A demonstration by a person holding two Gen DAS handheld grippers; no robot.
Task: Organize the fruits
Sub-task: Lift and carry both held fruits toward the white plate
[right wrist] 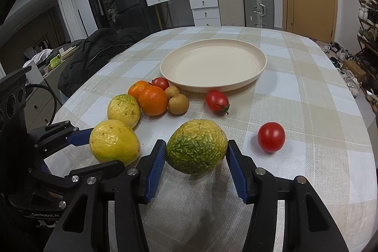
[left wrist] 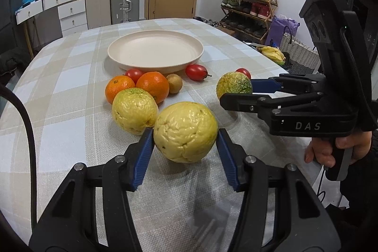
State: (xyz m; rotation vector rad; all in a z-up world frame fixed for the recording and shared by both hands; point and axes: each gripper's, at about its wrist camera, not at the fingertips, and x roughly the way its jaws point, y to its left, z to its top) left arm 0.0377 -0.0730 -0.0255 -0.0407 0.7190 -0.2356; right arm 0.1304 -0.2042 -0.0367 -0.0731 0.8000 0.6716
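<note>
My left gripper point(left wrist: 185, 134) is shut on a wrinkled yellow fruit point(left wrist: 185, 131), both blue pads touching its sides; it also shows in the right wrist view point(right wrist: 114, 144). My right gripper point(right wrist: 196, 150) is shut on a green-yellow wrinkled fruit point(right wrist: 196, 149), which also shows in the left wrist view point(left wrist: 234, 85). A cream plate point(left wrist: 156, 51) point(right wrist: 213, 65) sits empty farther back. Another yellow fruit point(left wrist: 134, 110), two oranges point(left wrist: 153, 86), a brown fruit point(left wrist: 174, 83) and tomatoes point(left wrist: 196, 72) lie in front of the plate.
A loose tomato point(right wrist: 271, 136) lies right of my right gripper. The checked tablecloth point(left wrist: 70, 86) covers the table, whose right edge point(right wrist: 363, 134) is near. A shoe rack point(left wrist: 250, 1) and suitcases point(left wrist: 125, 1) stand behind the table.
</note>
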